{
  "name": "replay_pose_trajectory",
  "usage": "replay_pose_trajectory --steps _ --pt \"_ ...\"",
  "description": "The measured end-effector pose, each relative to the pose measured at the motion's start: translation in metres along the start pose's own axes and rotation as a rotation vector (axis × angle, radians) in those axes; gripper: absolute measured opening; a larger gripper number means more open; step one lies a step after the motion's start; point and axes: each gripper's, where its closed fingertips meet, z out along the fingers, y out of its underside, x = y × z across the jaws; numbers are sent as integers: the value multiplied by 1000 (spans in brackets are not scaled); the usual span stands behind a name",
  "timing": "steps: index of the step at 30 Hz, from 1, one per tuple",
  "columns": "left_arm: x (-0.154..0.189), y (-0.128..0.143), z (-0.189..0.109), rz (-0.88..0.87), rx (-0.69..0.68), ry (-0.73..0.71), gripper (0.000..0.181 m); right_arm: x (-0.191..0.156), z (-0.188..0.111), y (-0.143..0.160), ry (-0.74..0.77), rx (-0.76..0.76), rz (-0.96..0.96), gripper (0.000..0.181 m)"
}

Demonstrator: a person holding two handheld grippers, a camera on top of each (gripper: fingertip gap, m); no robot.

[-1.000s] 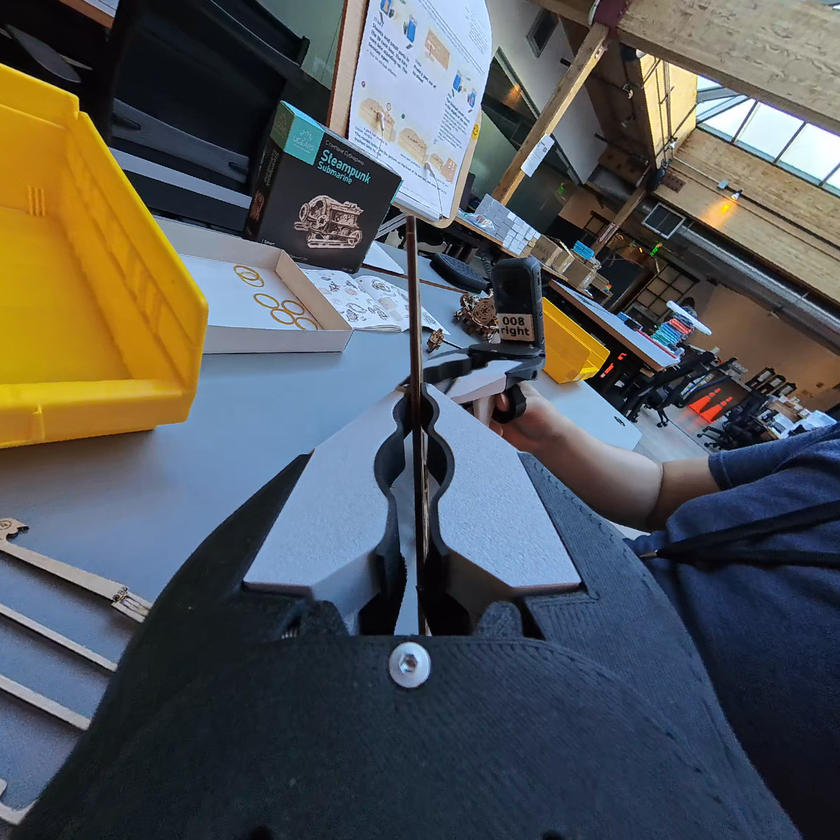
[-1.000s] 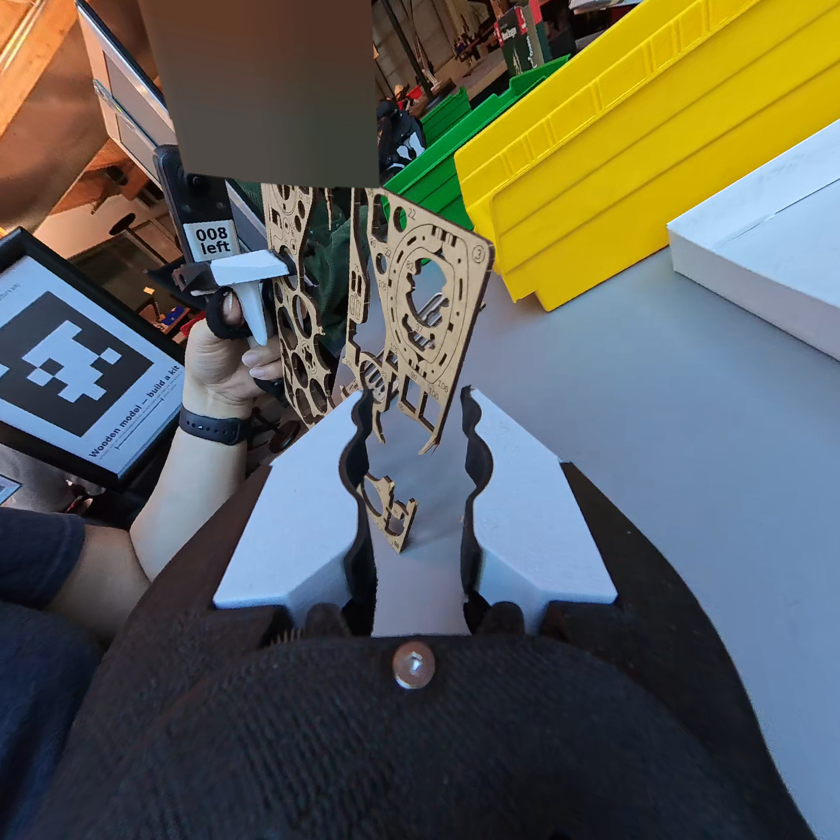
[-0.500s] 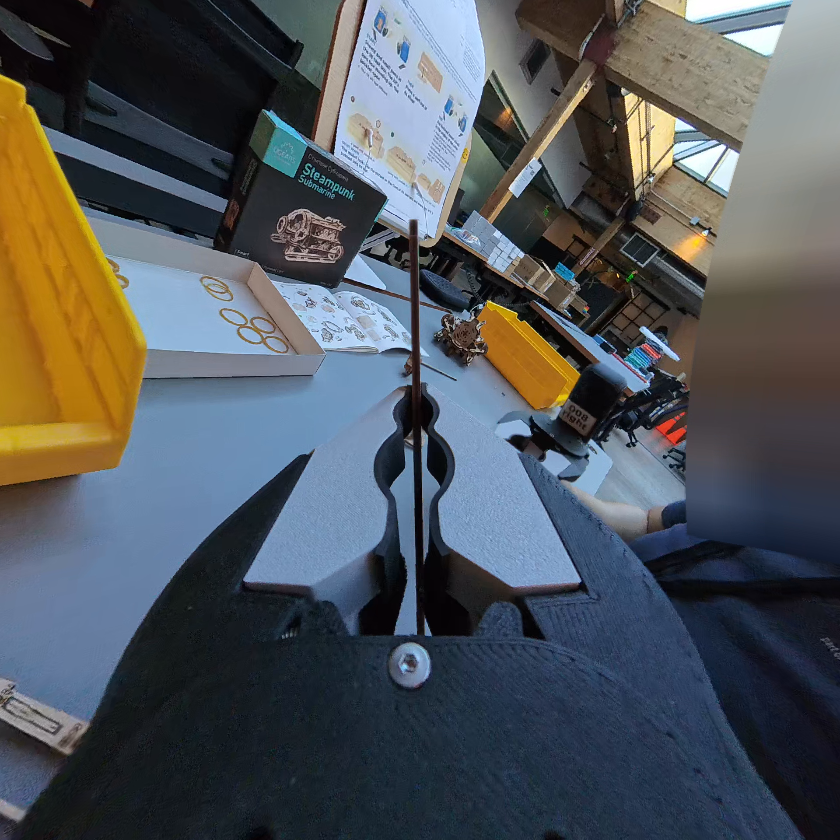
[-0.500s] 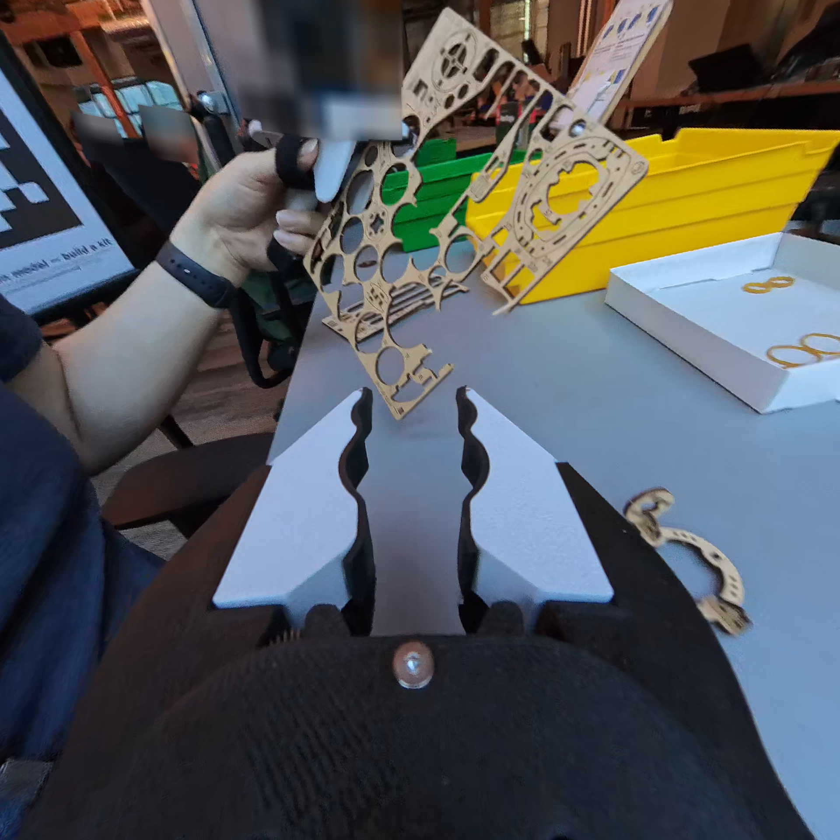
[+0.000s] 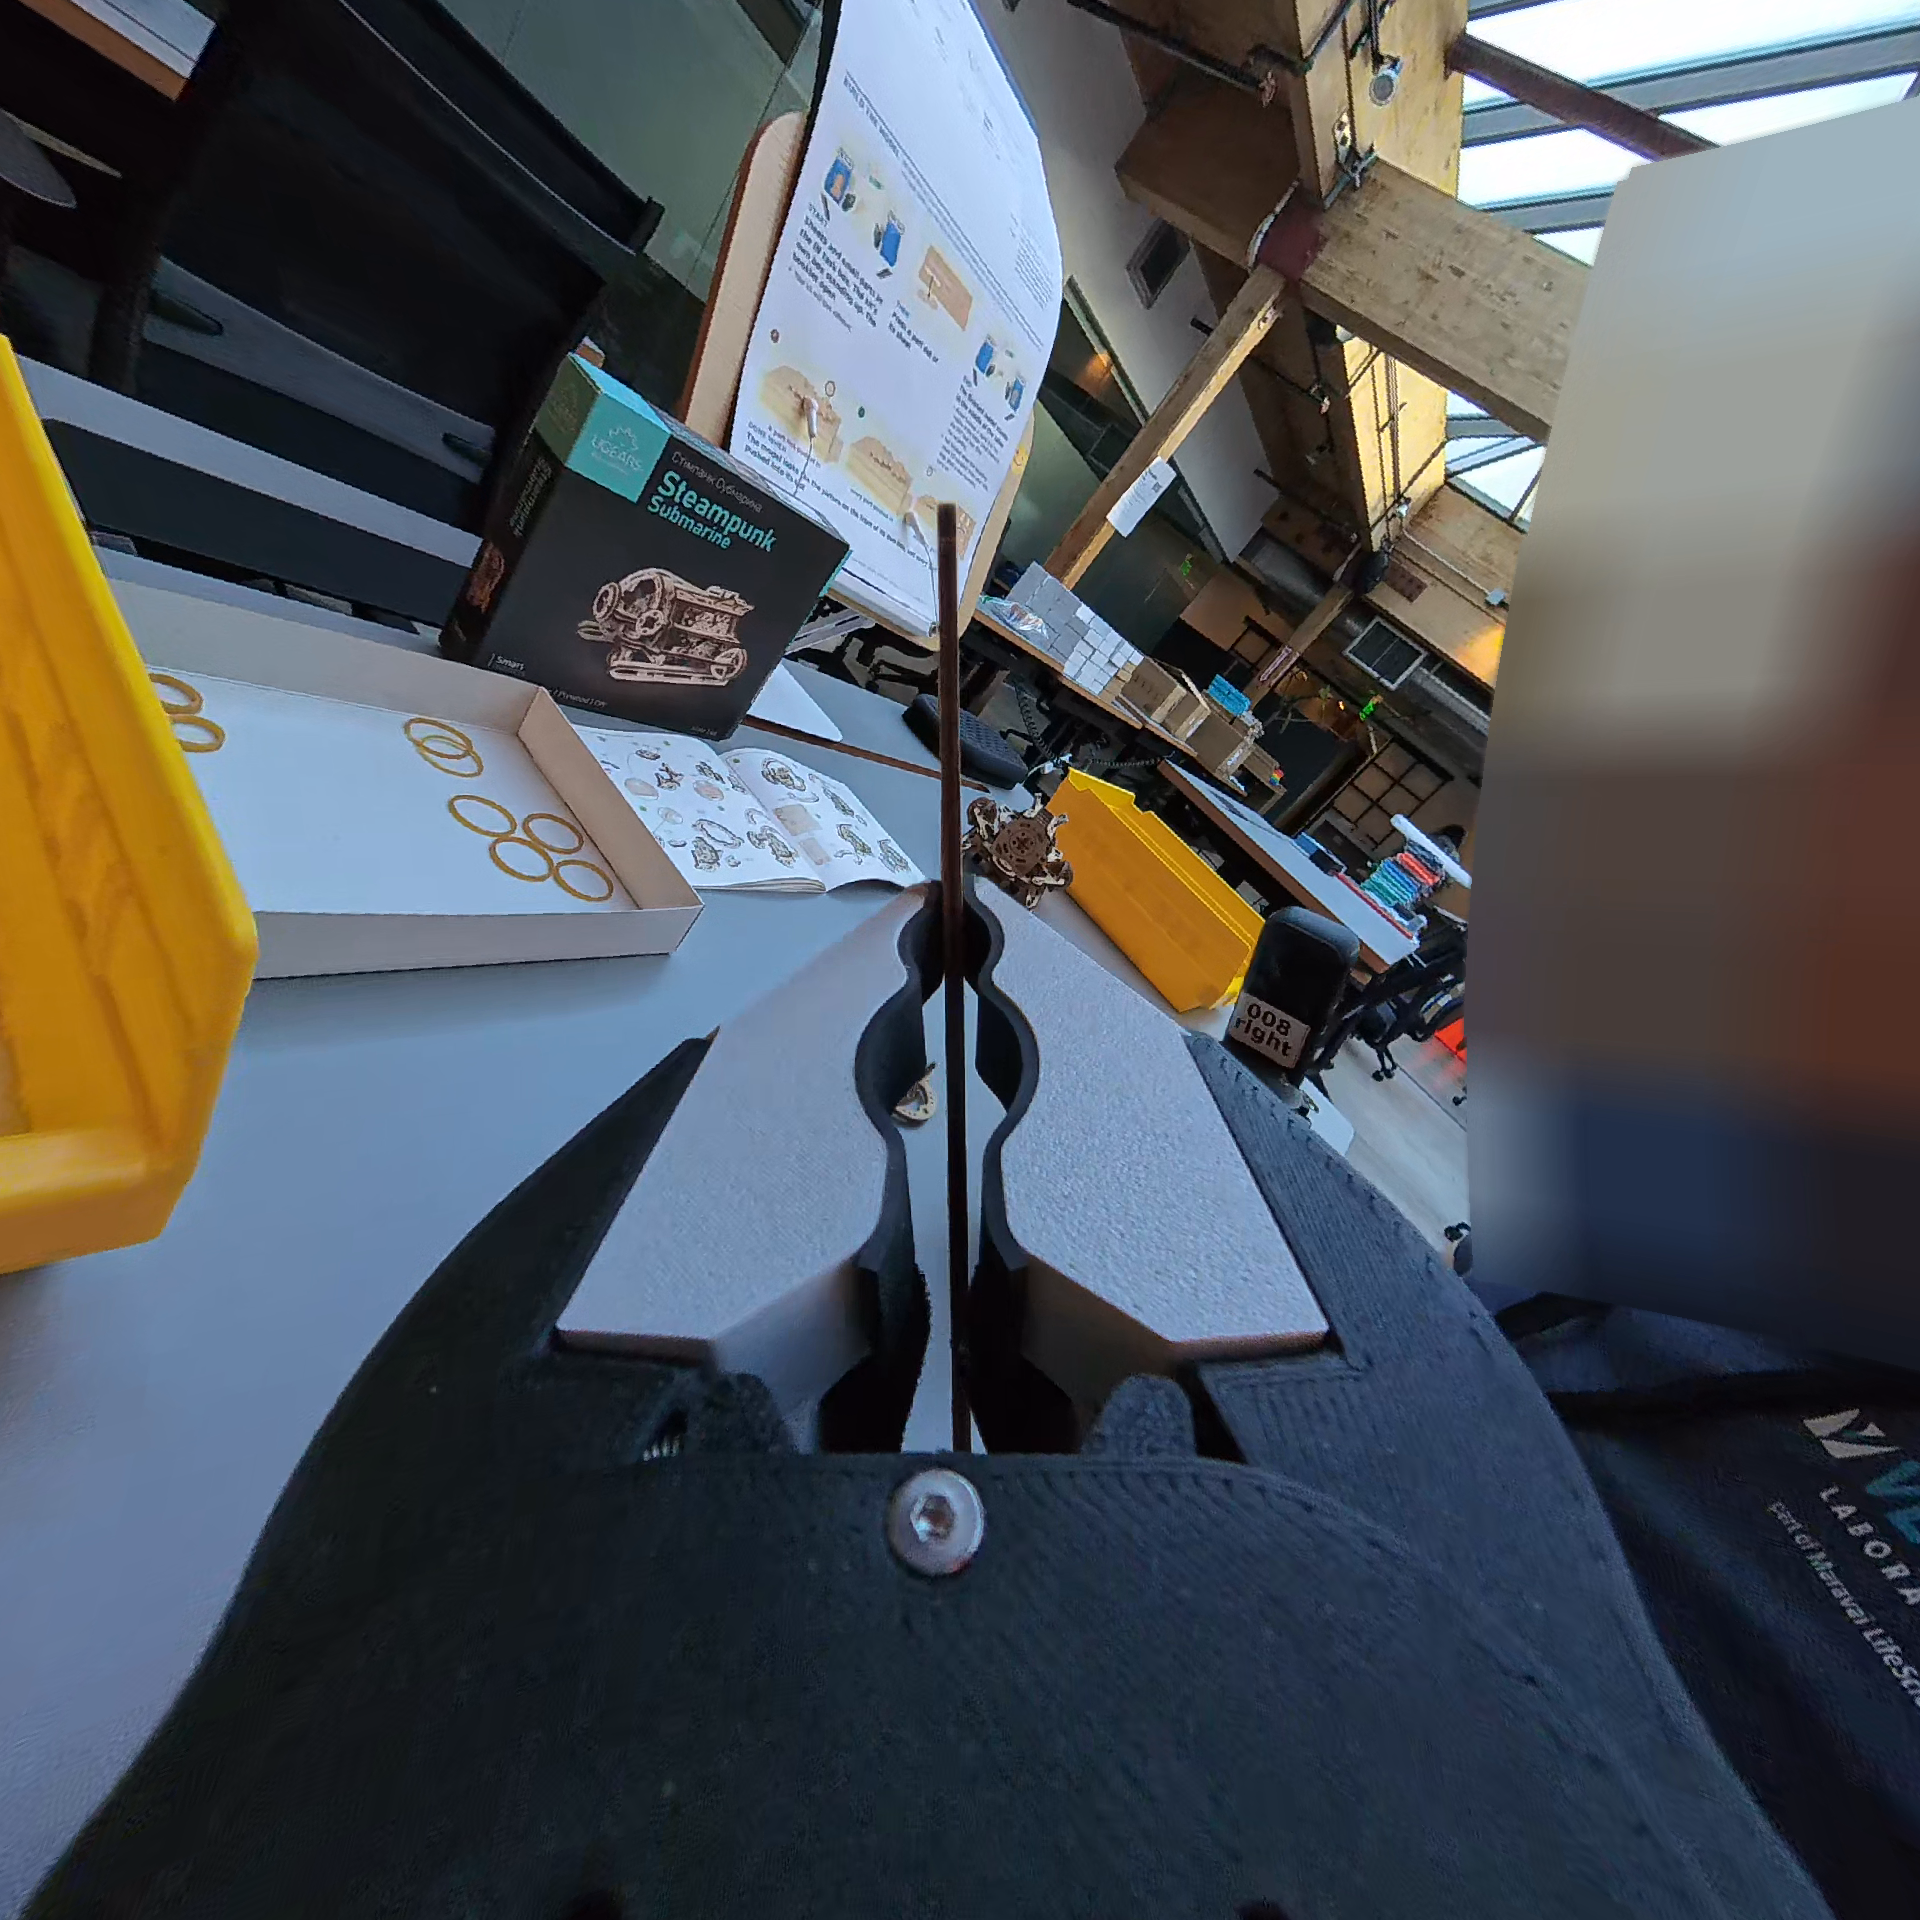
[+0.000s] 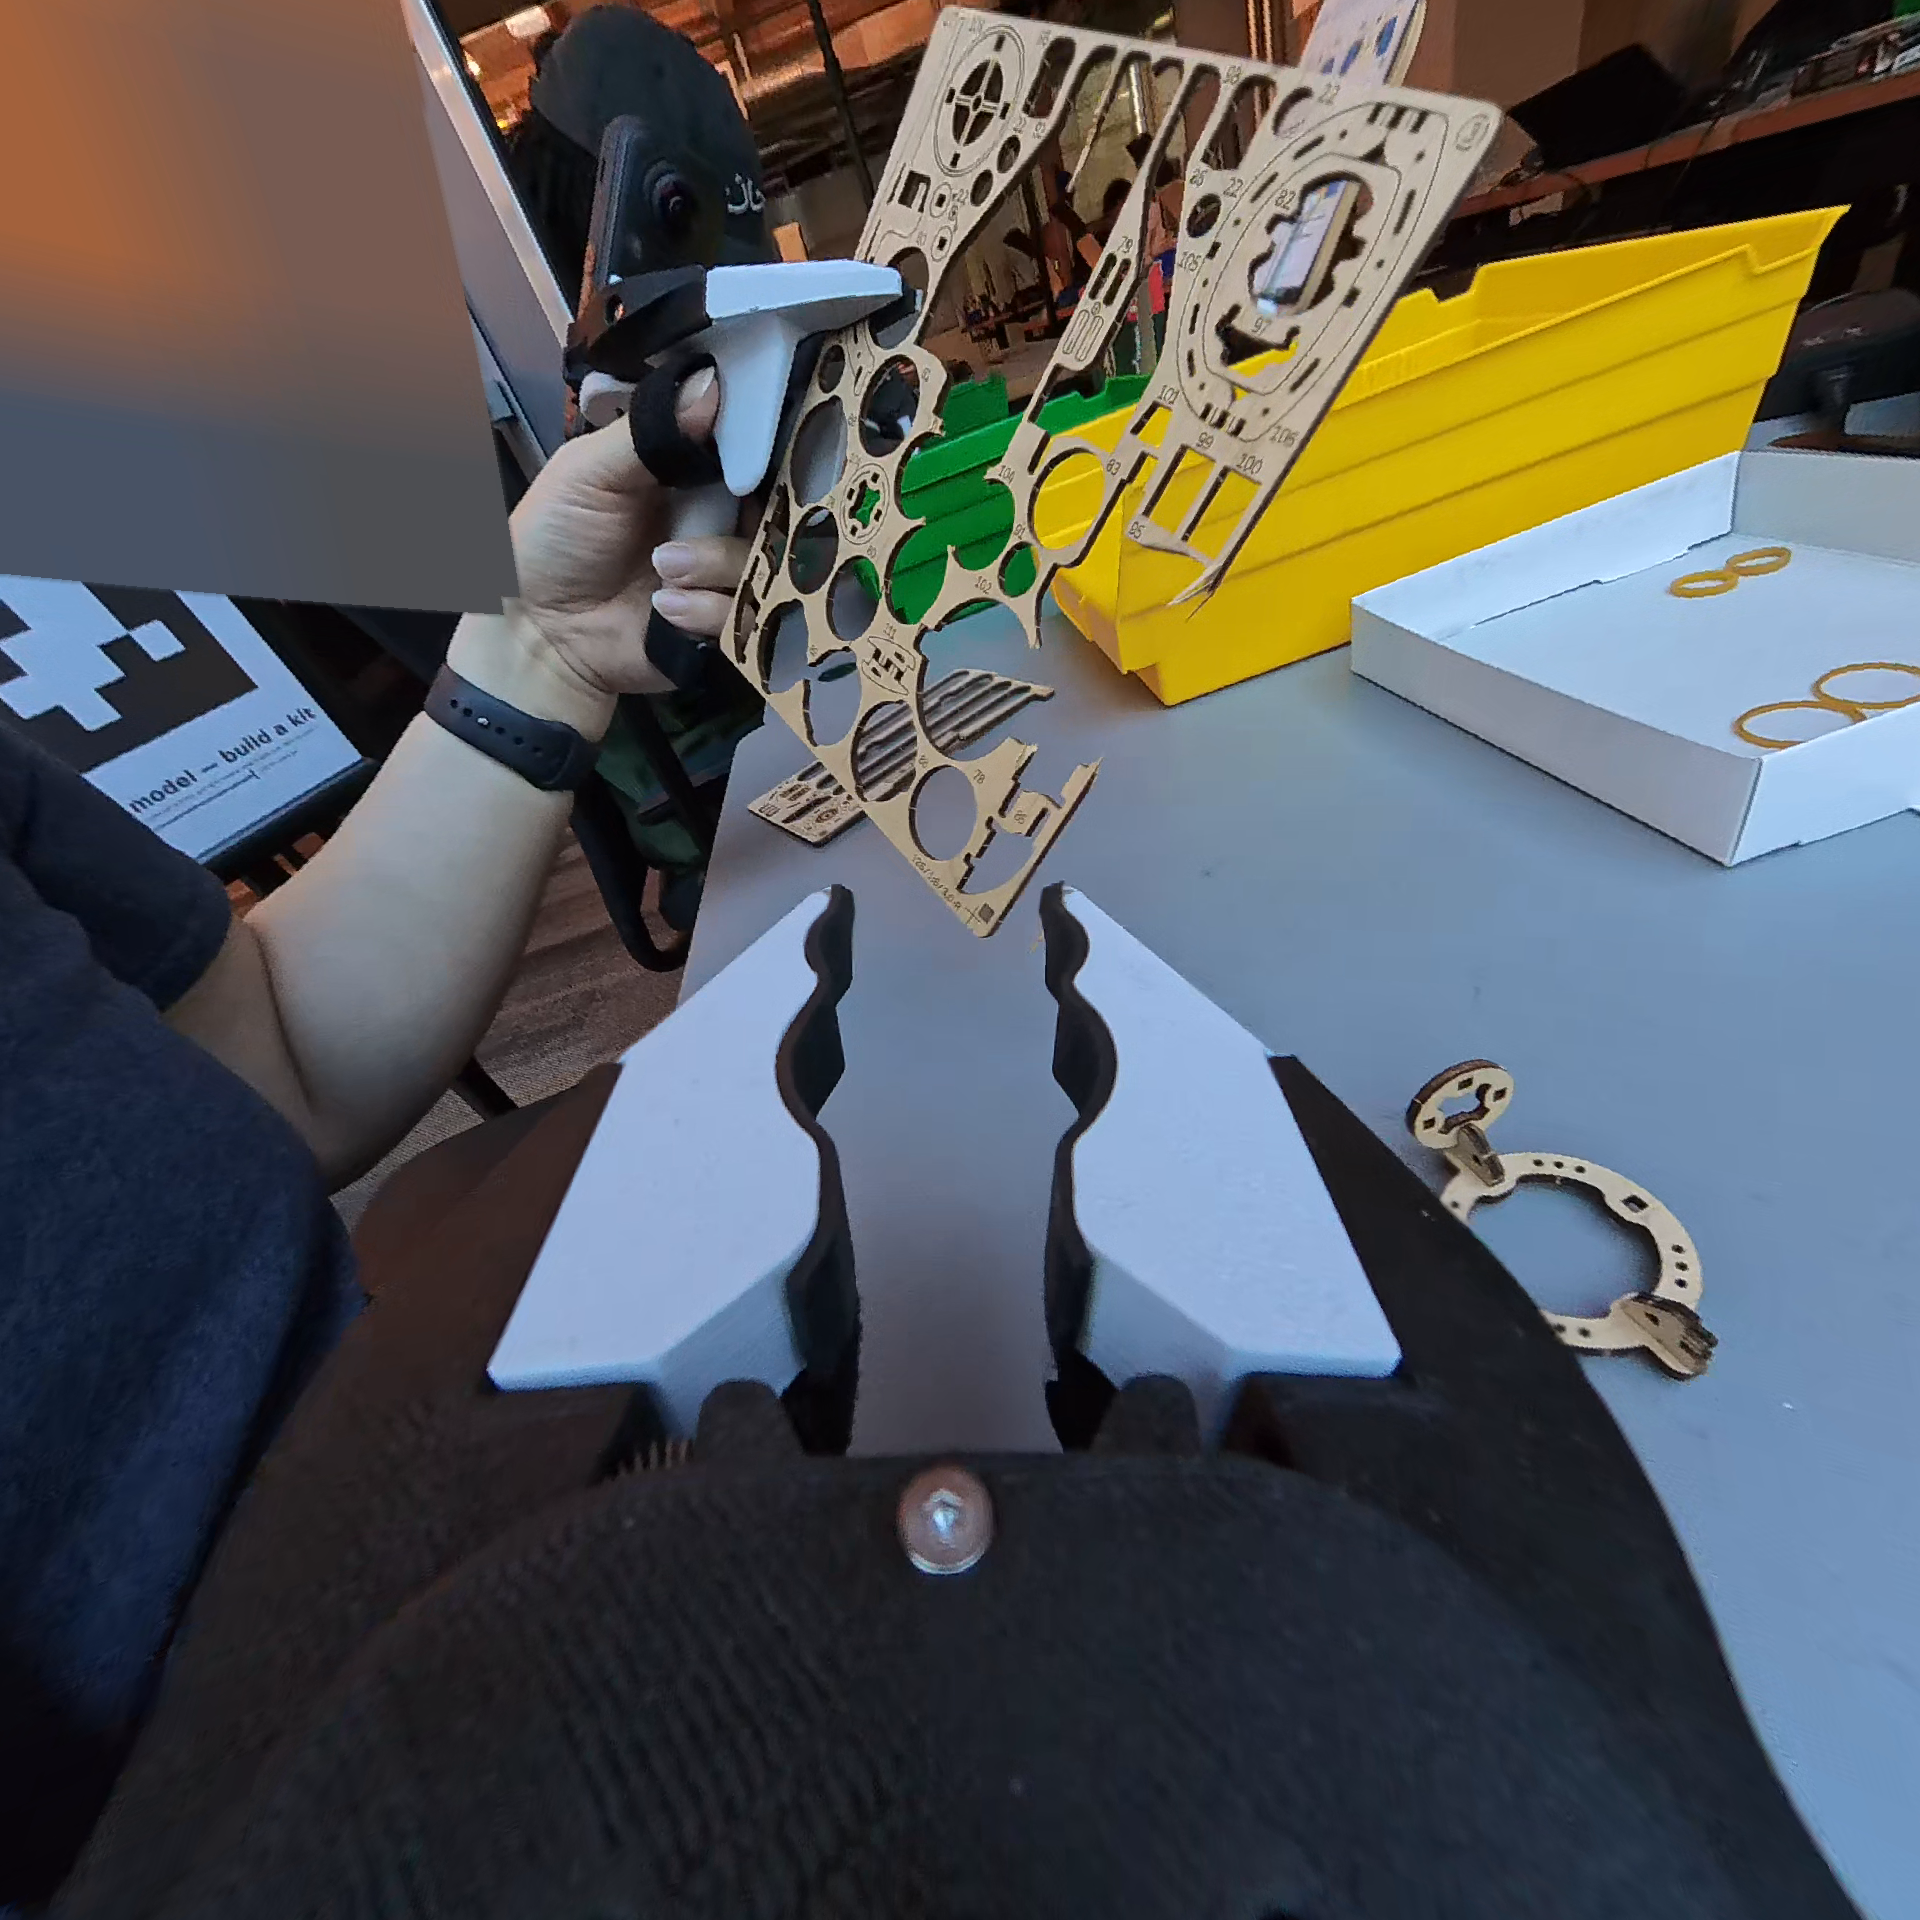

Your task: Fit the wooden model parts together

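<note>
Holding the wooden parts sheet (image 6: pixel 935 582) clenched edge-on, the left tool (image 5: pixel 951 914) keeps it tilted above the table (image 6: pixel 1351 987); its long axis runs up and away. The right tool (image 6: pixel 945 904) is released, empty, its gap just under the sheet's lower corner. Ring-shaped wooden part (image 6: pixel 1558 1226) lies flat to the right tool's right, nearer that hand. Left wrist view shows only the sheet's thin edge (image 5: pixel 948 727); right wrist view shows its cut-outs.

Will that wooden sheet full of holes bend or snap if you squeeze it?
The wooden sheet probably stays stiff: held at one edge by the left gripper, it juts out without sagging. It looks fragile, since only thin strips remain between cutouts. Likely light too, being so thin edge-on.
</note>
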Motion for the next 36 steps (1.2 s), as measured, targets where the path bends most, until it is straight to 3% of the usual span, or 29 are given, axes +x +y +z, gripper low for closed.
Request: replay_pose_trajectory --steps 14,27,36 --pt "-8 -2 -14 -34 45 -43 0 -6 6 10 -12 -49 -32 35" --pt "-4 -9 -9 -66 98 21 0 -3 9 19 15 -84 -92 36" --pt "8 -8 26 -110 98 145 0 15 4 -5 50 15 -32 44"
